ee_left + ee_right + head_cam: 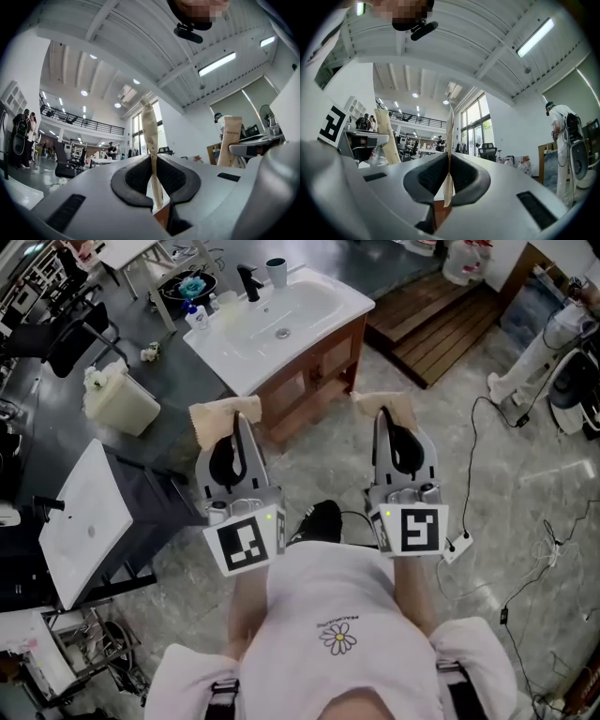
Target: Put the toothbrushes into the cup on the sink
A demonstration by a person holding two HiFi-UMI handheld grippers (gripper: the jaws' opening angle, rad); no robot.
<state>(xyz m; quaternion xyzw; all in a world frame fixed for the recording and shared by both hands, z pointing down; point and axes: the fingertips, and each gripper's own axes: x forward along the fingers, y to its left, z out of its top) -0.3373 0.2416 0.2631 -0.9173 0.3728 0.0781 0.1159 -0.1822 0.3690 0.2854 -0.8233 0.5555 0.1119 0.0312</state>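
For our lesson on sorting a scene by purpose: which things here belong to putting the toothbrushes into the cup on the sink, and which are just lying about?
Belong: left claw, shut on the left tan packet; right claw, shut on the right tan packet (likely wrapped toothbrushes); cup; sink.
Lying about: white bin; wooden platform; floor power strip.
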